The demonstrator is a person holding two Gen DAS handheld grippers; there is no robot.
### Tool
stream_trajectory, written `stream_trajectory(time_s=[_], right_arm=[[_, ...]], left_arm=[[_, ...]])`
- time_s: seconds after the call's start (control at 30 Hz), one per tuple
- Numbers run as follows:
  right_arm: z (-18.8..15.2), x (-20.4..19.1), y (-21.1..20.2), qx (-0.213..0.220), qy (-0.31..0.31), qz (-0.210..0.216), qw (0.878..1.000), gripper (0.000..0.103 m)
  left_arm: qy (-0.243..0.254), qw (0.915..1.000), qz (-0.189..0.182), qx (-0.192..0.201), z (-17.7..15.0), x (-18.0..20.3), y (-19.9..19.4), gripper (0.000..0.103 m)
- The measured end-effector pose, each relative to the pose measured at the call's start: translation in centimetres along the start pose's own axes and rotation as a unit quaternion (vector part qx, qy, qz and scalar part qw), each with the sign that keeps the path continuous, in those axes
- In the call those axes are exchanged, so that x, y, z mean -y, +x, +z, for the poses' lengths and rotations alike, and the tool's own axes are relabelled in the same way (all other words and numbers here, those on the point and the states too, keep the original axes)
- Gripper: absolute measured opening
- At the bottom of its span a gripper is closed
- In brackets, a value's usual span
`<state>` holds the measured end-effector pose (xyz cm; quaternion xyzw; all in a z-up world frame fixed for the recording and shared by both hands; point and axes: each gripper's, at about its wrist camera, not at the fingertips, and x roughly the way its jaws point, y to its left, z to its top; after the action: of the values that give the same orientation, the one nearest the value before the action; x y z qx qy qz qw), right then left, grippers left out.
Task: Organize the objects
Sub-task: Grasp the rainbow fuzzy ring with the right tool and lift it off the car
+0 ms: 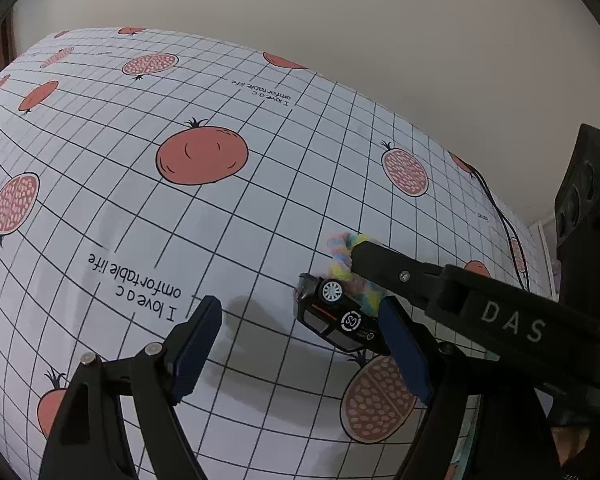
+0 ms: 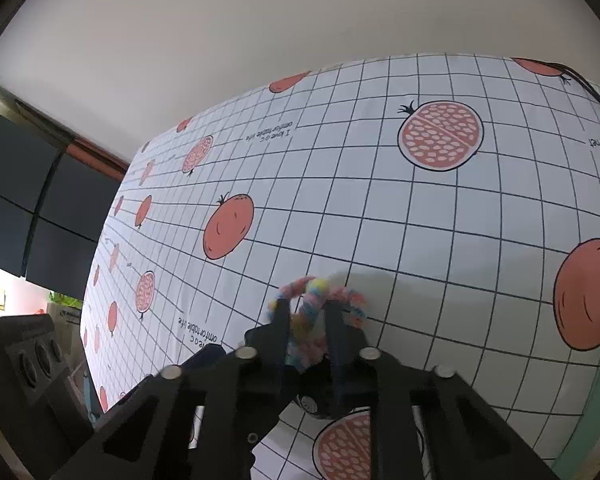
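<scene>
Over on our left side, our left gripper (image 1: pixel 296 344) hangs wide open above the bench (image 1: pixel 228 216) with nothing between its blue pads. The toy car (image 1: pixel 336 320) sits just inside its right-hand finger, touching or nearly touching that pad, so the car lies to the right of the gap's middle, not centred in it. We cannot tell for sure whether pad and car meet. The car's long axis runs on a diagonal, nose up toward the far left and tail down toward that finger. It is black and glossy, tipped onto its side with one spoked wheel facing up and a round white badge on its panel.

Moving right from the car, the fluffy cord (image 1: pixel 354 276) comes in: a pastel twist of pink, blue and yellow, lying against the car's upper side and draped over it. Our right gripper (image 2: pixel 308 320) is clamped onto that cord, which loops out past the fingertips and trails down between them toward the car below.

So we judge the right hand owns the cord, while the left, nearer the car, would need to shift rightward to straddle it.
</scene>
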<state>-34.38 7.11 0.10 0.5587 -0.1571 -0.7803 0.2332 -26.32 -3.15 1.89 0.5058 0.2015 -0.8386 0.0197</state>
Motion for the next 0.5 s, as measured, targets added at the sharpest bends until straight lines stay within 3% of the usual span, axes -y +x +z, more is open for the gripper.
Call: stream_trajectory(time_s=[0.13,0.5], right_arm=[[-0.1,0.5,-0.4,0.007,0.005,-0.009,1.000,0.011],[-0.7,2.5,-2.1,0.039,0.032,-0.044,0.998,0.009]], left_arm=[[-0.005,1.0000,-0.005,-0.002,-0.1,0.0,0.1,0.081],[-0.006,1.0000,-0.004,-0.002,-0.4,0.6,0.3,0.081]])
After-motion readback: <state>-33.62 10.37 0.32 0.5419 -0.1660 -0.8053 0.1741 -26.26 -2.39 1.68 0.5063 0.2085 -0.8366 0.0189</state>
